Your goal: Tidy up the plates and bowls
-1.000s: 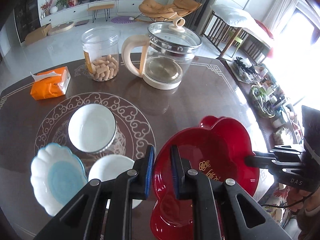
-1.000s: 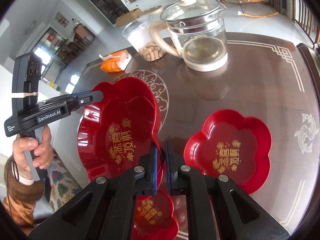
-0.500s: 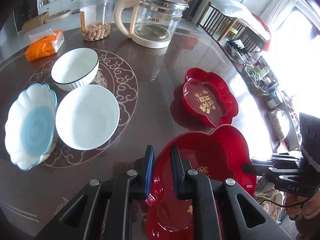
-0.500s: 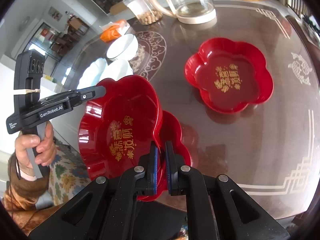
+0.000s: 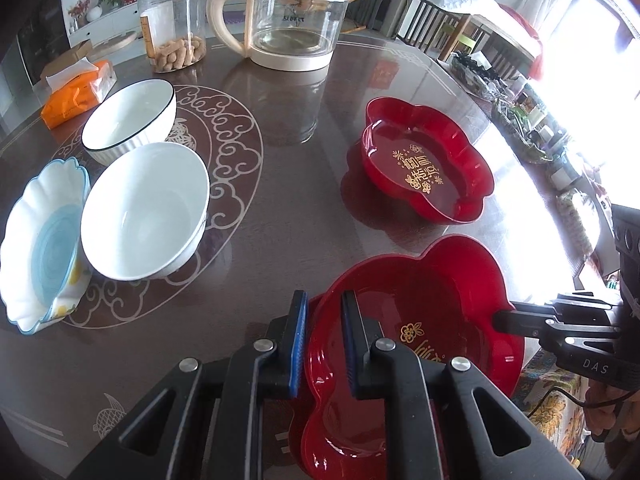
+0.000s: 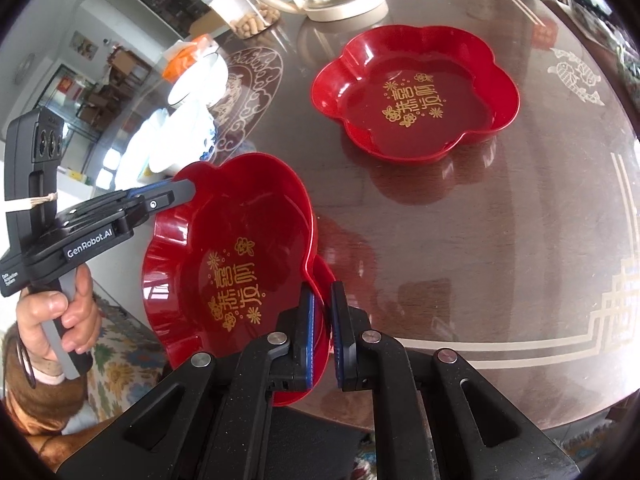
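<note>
Both grippers grip one large red flower-shaped plate (image 5: 432,320) by opposite rims, holding it just over the table's near edge. It also shows in the right wrist view (image 6: 224,248). My left gripper (image 5: 323,344) is shut on its left rim. My right gripper (image 6: 322,336) is shut on its right rim. Another red plate (image 6: 316,360) lies underneath it. A third red plate (image 5: 424,164) rests on the table beyond. Two white bowls (image 5: 144,208) (image 5: 128,120) and a blue-centred scalloped dish (image 5: 40,240) sit at left.
A glass kettle (image 5: 292,16), a clear jar of snacks (image 5: 174,24) and an orange tissue pack (image 5: 78,88) stand at the table's far side. The dark round table (image 5: 280,184) has a glossy top. Chairs and a cluttered shelf are to the right.
The held red plate has come down and back toward the near table edge over the lower red plate. Both grippers stay shut on its rims.
</note>
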`<state>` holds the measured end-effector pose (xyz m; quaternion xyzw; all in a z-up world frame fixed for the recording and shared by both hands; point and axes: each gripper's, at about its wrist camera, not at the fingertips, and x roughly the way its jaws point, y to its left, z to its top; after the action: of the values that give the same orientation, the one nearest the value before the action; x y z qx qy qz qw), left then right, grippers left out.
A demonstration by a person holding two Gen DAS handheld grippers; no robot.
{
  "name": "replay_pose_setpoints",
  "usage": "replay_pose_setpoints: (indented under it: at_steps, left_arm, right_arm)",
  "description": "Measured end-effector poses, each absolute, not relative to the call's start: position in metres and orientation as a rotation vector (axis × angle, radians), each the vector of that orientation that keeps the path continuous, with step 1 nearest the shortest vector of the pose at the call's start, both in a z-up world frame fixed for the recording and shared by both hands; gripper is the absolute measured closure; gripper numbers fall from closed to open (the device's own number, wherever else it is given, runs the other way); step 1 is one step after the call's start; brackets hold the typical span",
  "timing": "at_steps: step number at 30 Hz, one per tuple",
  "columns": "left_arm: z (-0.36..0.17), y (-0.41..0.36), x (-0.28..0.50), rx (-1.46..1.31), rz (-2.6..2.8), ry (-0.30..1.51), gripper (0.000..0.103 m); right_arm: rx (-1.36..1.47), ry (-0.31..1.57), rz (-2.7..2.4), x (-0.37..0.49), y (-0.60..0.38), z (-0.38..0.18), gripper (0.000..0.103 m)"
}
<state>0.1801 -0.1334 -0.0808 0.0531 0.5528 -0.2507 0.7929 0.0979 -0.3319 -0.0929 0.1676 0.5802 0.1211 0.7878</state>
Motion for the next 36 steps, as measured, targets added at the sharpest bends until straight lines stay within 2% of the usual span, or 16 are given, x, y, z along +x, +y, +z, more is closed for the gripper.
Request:
replay_pose_setpoints:
  at_steps: [10, 13, 15, 16, 20, 24, 25, 27, 28, 29, 36]
  left_arm:
    - [-0.090, -0.128, 0.174, 0.159, -0.516, 1.173, 0.086]
    - [-0.086, -0.125, 0.172, 0.155, -0.511, 1.146, 0.086]
    - [-0.081, -0.121, 0.170, 0.131, -0.513, 1.124, 0.086]
    - [-0.078, -0.117, 0.169, 0.114, -0.513, 1.109, 0.086]
    - [-0.065, -0.095, 0.158, 0.037, -0.481, 1.042, 0.086]
    - [-0.060, -0.072, 0.134, -0.013, -0.433, 0.983, 0.085]
    - [-0.061, -0.066, 0.127, -0.027, -0.419, 0.977, 0.082]
    - [-0.065, -0.052, 0.115, -0.075, -0.390, 0.975, 0.062]
    - [-0.066, -0.046, 0.109, -0.105, -0.370, 0.966, 0.035]
    - [-0.066, -0.038, 0.103, -0.136, -0.343, 0.944, 0.020]
    - [-0.058, -0.003, 0.078, -0.165, -0.262, 0.846, 0.019]
  right_arm:
    - [0.266, 1.228, 0.238, 0.099, -0.317, -0.095, 0.091]
    - [0.223, 1.198, 0.213, 0.099, -0.314, -0.091, 0.084]
    - [0.196, 1.164, 0.198, 0.098, -0.314, -0.086, 0.056]
    - [0.183, 1.145, 0.188, 0.097, -0.313, -0.082, 0.052]
    - [0.155, 1.060, 0.135, 0.086, -0.315, -0.066, 0.049]
    - [0.136, 0.924, 0.017, 0.055, -0.311, -0.047, 0.038]
    - [0.132, 0.893, -0.006, 0.047, -0.308, -0.044, 0.037]
    - [0.145, 0.836, -0.050, 0.029, -0.302, -0.042, 0.037]
    - [0.160, 0.812, -0.072, 0.020, -0.300, -0.042, 0.037]
    - [0.177, 0.791, -0.089, 0.012, -0.298, -0.044, 0.037]
    - [0.215, 0.727, -0.155, -0.018, -0.281, -0.050, 0.037]
